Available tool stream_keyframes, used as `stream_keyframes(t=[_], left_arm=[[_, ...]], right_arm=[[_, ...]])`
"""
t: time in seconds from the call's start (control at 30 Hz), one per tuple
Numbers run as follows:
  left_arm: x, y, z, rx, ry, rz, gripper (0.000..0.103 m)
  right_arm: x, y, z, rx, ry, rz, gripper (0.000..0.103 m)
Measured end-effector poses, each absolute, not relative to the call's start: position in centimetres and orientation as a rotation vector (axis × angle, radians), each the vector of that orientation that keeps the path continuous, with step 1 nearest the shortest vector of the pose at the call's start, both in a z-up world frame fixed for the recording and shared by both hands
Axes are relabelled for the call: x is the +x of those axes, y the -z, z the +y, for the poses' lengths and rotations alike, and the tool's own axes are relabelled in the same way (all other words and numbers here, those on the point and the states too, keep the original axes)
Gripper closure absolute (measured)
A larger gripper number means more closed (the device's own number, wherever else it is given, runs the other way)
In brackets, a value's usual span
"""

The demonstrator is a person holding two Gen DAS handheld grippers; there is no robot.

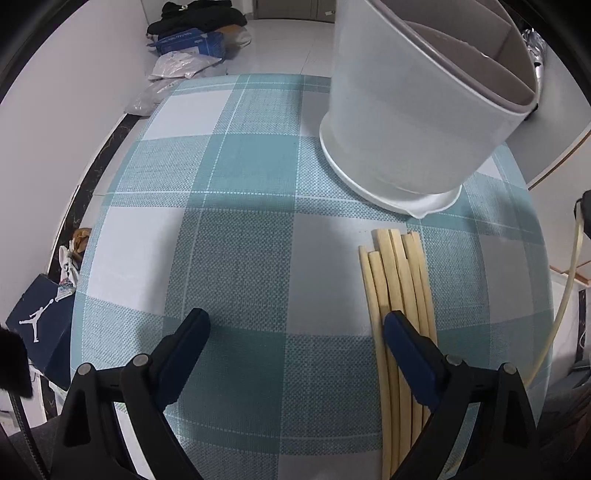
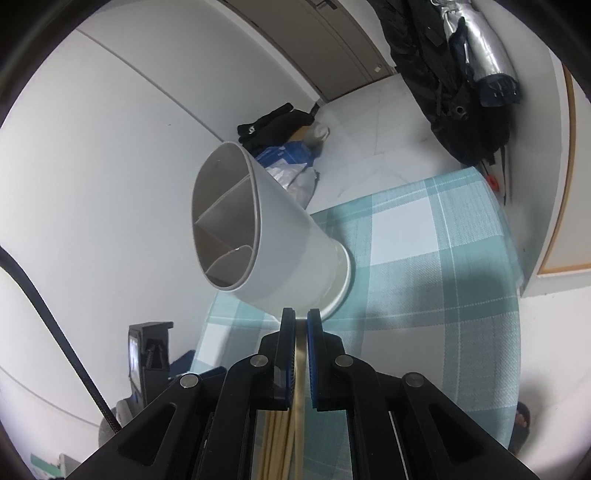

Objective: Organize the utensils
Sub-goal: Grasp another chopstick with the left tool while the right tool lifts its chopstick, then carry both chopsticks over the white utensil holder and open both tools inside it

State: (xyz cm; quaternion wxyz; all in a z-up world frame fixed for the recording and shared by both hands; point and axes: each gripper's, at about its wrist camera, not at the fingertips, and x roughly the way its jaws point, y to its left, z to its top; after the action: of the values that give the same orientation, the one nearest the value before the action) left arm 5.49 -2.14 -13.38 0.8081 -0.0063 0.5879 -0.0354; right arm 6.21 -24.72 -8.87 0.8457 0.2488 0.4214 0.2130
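Note:
A white utensil holder [image 1: 413, 110] with grey inner dividers stands on the teal checked tablecloth [image 1: 236, 229] at the far right; it also shows in the right wrist view [image 2: 273, 240]. Several pale bamboo chopsticks [image 1: 397, 280] lie in a bundle in front of it. My left gripper [image 1: 295, 328] is open and empty just above the cloth, its right finger over the bundle. My right gripper [image 2: 301, 321] is shut on one chopstick [image 2: 300, 373], held near the holder's base. That chopstick also shows at the right edge of the left wrist view [image 1: 565, 295].
The small round table drops off on all sides. On the floor to the left lie a blue shoebox [image 1: 40, 325], bags and dark clothes [image 1: 192, 22]. A dark backpack [image 2: 450, 96] stands by the wall in the right wrist view.

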Motion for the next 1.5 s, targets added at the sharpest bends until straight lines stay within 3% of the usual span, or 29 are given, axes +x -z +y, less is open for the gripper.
stream_keyframes(t=[0.13,0.2,0.23,0.27,0.4,0.53,0.63,0.73,1.03,1.5], left_arm=[[5.7,13.5,-1.8,-0.021,0.075,1.256,0.010],[5.9,13.2,-1.8,-0.022,0.080,1.240,0.020],[5.8,13.0,-1.8,-0.017,0.080,1.230,0.032],[5.7,13.0,-2.0,0.019,0.067,1.229,0.038],[5.8,13.0,-2.2,0.027,0.073,1.223,0.041],[6.3,12.9,-2.3,0.028,0.079,1.220,0.051],[7.0,12.7,-2.5,0.028,0.080,1.220,0.068],[7.7,12.7,-2.9,0.032,0.101,1.213,0.098],[7.5,11.7,-1.7,-0.063,0.134,1.165,0.101],[2.1,1.9,-0.9,-0.111,0.232,0.759,0.101]], right_arm=[[6.1,8.8,-24.6,0.512,-0.447,0.884,0.098],[6.1,8.7,-24.6,0.507,-0.447,0.882,0.098],[6.1,8.7,-24.6,0.508,-0.448,0.882,0.098],[6.1,8.7,-24.6,0.508,-0.449,0.883,0.098],[6.0,8.5,-24.6,0.500,-0.452,0.876,0.098],[5.9,8.5,-24.8,0.505,-0.449,0.875,0.098],[5.8,8.4,-24.7,0.502,-0.457,0.869,0.097],[5.7,8.1,-24.3,0.483,-0.469,0.859,0.097],[5.1,6.8,-23.1,0.386,-0.451,0.792,0.098],[2.0,4.1,-20.7,0.239,-0.432,0.631,0.098]])
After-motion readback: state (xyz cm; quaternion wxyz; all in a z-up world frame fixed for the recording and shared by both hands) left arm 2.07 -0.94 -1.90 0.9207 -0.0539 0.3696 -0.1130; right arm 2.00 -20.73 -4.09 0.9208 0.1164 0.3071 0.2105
